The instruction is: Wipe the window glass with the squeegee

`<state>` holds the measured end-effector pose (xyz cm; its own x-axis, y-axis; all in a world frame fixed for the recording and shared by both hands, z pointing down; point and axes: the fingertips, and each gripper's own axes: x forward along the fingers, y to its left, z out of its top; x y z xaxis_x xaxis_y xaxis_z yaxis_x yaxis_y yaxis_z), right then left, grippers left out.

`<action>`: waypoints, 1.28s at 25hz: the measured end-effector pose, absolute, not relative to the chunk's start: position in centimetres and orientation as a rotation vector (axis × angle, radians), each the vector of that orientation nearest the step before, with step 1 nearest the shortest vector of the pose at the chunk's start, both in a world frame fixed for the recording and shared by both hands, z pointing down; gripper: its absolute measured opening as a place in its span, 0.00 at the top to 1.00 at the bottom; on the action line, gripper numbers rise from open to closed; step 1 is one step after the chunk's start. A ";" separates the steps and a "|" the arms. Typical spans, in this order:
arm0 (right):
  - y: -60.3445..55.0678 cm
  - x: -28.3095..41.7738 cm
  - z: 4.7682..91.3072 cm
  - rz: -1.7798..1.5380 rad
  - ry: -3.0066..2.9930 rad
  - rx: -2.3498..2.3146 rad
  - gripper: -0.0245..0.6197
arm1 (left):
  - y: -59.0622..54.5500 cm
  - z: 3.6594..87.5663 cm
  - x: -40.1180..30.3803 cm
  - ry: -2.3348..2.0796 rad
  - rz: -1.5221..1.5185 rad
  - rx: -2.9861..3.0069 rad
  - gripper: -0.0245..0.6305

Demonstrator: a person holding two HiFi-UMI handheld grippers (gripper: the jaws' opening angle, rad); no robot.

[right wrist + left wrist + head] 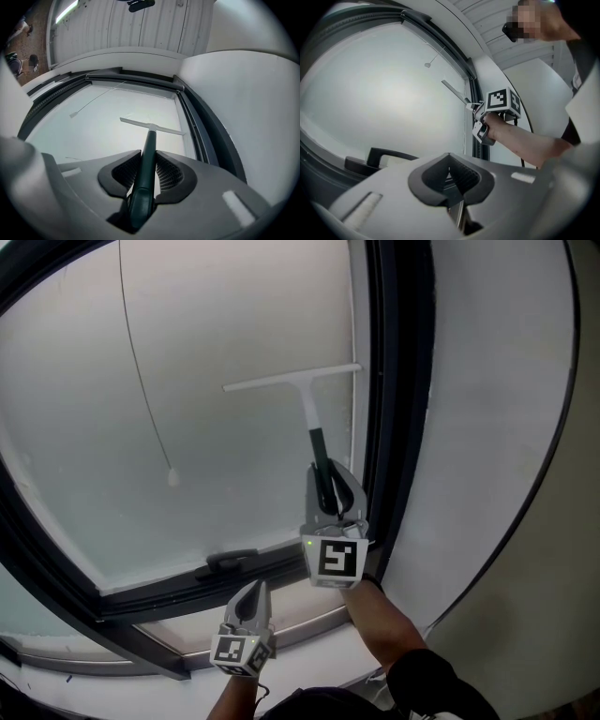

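Frosted window glass (187, 427) fills a dark frame (398, 381), with white wall to its right. Reaching up with the forearm extended, the right gripper (330, 479) is clenched on the dark green handle of the squeegee (305, 390). Its white blade lies across the pane close to the frame's right side, seemingly against the glass. Lower, near the sill, the left gripper (255, 589) points upward, jaws together on nothing, just below the window handle (230, 561).

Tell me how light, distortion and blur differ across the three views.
Head view: glass evenly bright and milky, no hard shadows, frame bowed. Left gripper view: strong fisheye, black corners, glass glowing at centre. Right gripper view: fisheye too; squeegee handle dark against backlit glass, soft nearest the lens.
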<state>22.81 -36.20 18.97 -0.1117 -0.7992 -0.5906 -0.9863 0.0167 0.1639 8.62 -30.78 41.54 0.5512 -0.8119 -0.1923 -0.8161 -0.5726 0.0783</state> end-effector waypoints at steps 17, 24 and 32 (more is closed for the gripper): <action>-35.7 22.6 21.8 0.742 2.000 -1.864 0.81 | -30.5 42.5 8.5 1.438 0.300 -2.781 0.96; -35.6 22.6 22.8 0.704 2.009 -1.857 0.81 | -30.4 42.9 8.8 1.432 0.287 -2.796 0.96; -35.3 22.6 24.2 0.684 2.027 -1.870 0.81 | -30.3 43.2 9.1 1.428 0.283 -2.807 0.96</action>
<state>22.62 -35.33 24.19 -0.1082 -0.8467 -0.5210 -0.9893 0.0399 0.1406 9.06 -30.30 43.20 0.5761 -0.8036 -0.1496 -0.7999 -0.5919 0.0993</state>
